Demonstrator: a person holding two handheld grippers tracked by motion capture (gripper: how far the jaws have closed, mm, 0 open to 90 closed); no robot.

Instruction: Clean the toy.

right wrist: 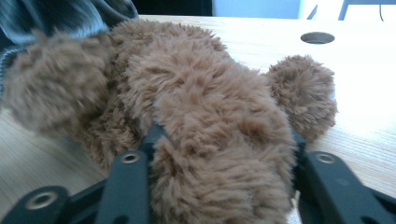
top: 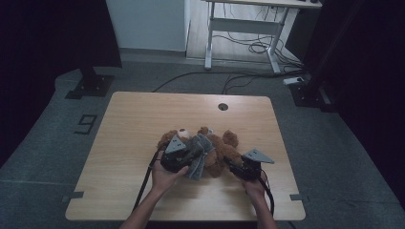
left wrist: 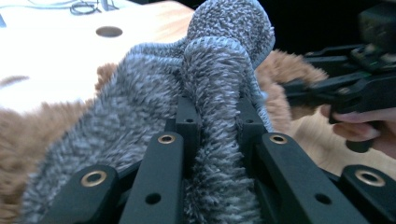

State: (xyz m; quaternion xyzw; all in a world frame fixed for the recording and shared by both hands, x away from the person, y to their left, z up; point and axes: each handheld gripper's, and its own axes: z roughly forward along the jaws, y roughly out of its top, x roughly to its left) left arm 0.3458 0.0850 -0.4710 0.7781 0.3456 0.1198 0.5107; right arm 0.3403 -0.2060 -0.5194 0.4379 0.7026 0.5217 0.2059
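Teddy: brown plush teddy bear (top: 217, 150) lies approx. mid-table, nearer the person's edge than the far one, head toward the left gripper, limbs splayed.
Cloth: grey fuzzy knitted cloth, scarf-like (top: 198, 157), draped over the bear's neck/chest; free end hangs toward the person.
L gripper (left wrist: 215, 126): jaws pressed nearly together, pinching a bunched fold of the grey cloth; pile bulges out above and below the pads.
R gripper (right wrist: 224, 140): jaws clamped round a thick brown limb of the bear, fur squeezed between them; which limb, can't tell.
Other hand: seen from the left gripper view, R gripper sits just beside the bear's flank, fingers (left wrist: 359, 123) on its handle.
Table: light wooden tabletop (top: 143, 119), round cable hole (top: 223, 106) at far edge, well apart from the bear.
Risk 1: cloth is thick & springy, so the fold may slip from the L pinch if pulled hard.
Risk 2: R grip holds mostly fur, so the bear could drag or rotate w/ the cloth.
Risk 3: cloth may snag on the head or ear, lifting the whole toy.
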